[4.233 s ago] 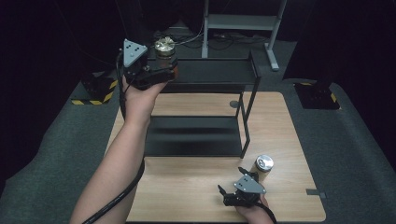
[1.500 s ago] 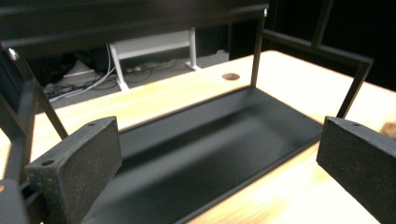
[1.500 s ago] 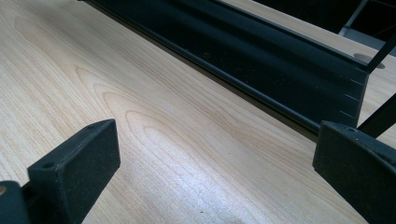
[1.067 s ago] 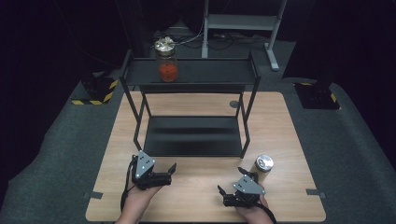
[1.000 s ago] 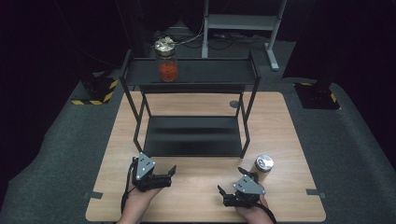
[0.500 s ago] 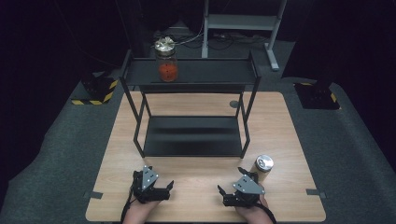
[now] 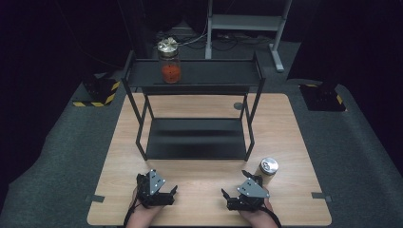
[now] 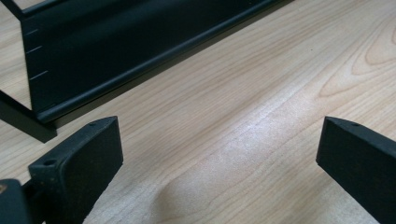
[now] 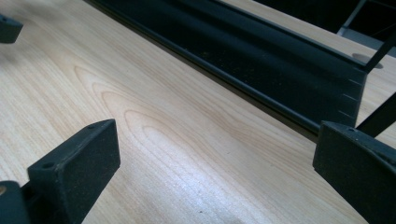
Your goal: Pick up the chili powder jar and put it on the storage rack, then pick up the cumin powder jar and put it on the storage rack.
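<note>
Two tongs rest low on the tabletop (image 7: 119, 156), in front of the black two-tier rack (image 7: 195, 114), which serves as landmark here. Left of the rack's midline and in front of it, the left tongs (image 7: 167, 194) lie spread and empty; in the left gripper view their jaws stand wide apart over bare wood, with the rack's lower shelf (image 8: 140, 42) just beyond. On the rack's top shelf, toward its left end, stands the glass jar (image 7: 169, 61) with a metal lid and red contents, upright and well apart from both tongs. In front of the rack and right of its midline, the right tongs (image 7: 234, 195) are likewise spread and hold nothing. Just off the rack's front right leg stands a small metal-topped can (image 7: 268, 169), near the right tongs but untouched. Judged from this layout, the jar's placement is done; the can, if it is to be shelved, remains.
</note>
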A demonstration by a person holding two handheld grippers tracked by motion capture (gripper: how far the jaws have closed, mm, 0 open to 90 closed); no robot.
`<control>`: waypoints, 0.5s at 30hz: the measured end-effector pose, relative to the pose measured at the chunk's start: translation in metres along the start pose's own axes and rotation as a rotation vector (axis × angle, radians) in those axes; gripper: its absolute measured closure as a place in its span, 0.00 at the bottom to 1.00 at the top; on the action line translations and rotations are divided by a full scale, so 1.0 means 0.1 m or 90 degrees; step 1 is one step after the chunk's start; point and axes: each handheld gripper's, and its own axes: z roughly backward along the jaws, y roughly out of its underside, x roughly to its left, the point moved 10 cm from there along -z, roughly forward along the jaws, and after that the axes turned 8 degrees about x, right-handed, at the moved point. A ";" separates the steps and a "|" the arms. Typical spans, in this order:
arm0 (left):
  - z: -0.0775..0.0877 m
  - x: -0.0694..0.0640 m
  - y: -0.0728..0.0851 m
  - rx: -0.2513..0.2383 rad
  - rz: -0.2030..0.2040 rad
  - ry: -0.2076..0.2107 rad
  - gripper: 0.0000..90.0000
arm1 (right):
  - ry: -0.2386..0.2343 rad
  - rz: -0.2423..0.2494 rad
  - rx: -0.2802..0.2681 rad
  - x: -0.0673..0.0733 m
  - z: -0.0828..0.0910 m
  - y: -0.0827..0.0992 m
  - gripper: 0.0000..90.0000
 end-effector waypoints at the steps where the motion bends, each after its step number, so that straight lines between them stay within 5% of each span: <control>1: 0.00 0.00 0.00 -0.001 0.002 -0.001 0.01 | -0.001 0.001 0.000 0.00 0.00 0.00 0.00; 15: 0.01 0.00 0.02 -0.012 -0.009 0.007 0.01 | -0.014 0.008 -0.026 0.01 0.04 -0.07 0.00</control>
